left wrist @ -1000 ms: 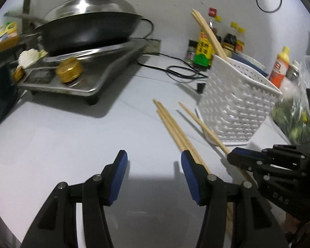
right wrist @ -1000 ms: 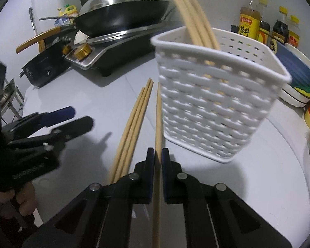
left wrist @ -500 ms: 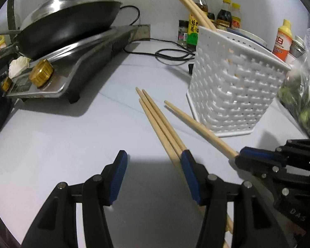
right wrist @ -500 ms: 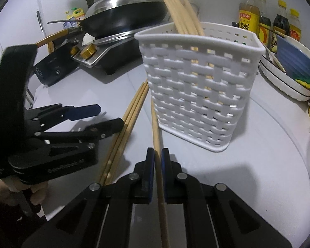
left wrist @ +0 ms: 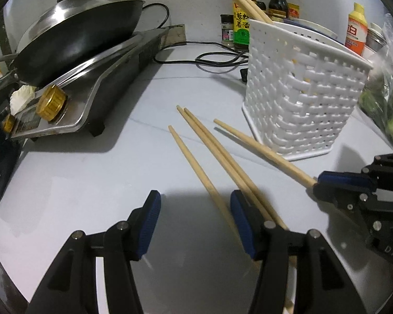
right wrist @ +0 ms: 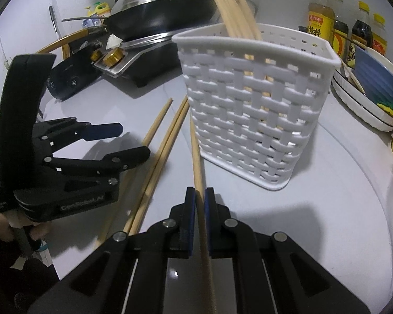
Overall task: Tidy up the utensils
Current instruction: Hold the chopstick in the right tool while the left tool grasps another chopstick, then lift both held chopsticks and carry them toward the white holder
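One pale wooden chopstick is clamped between the closed blue-padded jaws of the right gripper, its far end beside the white woven-pattern plastic basket. Three matching loose chopsticks lie on the grey countertop; the left gripper hangs over them, jaws apart, gripping nothing. Its body reads "Gen.Robot.AI". More standing chopsticks lean inside the basket.
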Available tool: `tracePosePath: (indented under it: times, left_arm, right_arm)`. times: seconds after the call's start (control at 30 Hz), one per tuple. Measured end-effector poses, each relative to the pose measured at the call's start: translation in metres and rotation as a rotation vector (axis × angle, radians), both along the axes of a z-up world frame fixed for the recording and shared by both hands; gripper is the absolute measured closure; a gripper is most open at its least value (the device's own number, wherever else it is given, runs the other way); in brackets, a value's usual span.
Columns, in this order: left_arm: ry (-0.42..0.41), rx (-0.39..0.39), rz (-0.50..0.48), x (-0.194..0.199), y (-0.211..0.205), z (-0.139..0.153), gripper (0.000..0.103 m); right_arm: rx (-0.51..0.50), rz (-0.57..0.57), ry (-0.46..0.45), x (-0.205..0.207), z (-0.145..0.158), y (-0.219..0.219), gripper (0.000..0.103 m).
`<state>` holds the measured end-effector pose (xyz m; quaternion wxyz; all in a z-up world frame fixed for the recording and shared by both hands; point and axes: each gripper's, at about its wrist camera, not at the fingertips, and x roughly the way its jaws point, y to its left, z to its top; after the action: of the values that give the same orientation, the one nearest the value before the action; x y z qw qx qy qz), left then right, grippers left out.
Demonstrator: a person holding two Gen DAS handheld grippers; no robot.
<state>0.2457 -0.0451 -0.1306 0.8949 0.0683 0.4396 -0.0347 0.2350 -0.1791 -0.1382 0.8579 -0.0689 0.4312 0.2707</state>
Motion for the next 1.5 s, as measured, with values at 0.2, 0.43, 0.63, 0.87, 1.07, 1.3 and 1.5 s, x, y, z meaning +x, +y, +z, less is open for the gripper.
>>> tracePosePath:
  times: [0.2, 0.43, 0.63, 0.87, 1.07, 1.3, 1.5]
  left_arm:
    - [0.015, 0.014, -0.051, 0.007, -0.001, 0.001, 0.048]
    - [0.007, 0.021, -0.147, 0.002, -0.004, 0.0, 0.09]
    - [0.024, 0.001, -0.177, -0.011, 0.005, 0.0, 0.096]
    - [0.036, -0.071, -0.141, -0.022, 0.025, 0.0, 0.097]
    - [0.01, -0.127, -0.111, -0.021, 0.037, 0.007, 0.097]
    - [-0.045, -0.189, -0.094, -0.022, 0.042, 0.024, 0.097]
    - [-0.097, -0.217, -0.089, -0.026, 0.041, 0.042, 0.097]
  right_arm:
    - [-0.042, 0.026, 0.019, 0.007, -0.002, 0.009, 0.085]
    - [-0.116, 0.019, -0.031, 0.008, -0.005, 0.025, 0.085]
    - [-0.131, 0.048, -0.042, 0.003, -0.005, 0.034, 0.097]
    - [-0.123, 0.057, -0.052, -0.001, -0.002, 0.041, 0.097]
    - [-0.086, 0.069, -0.067, -0.004, 0.011, 0.038, 0.097]
    - [-0.031, 0.074, -0.074, -0.005, 0.024, 0.034, 0.097]
    - [0.005, 0.074, -0.109, -0.01, 0.043, 0.029, 0.097]
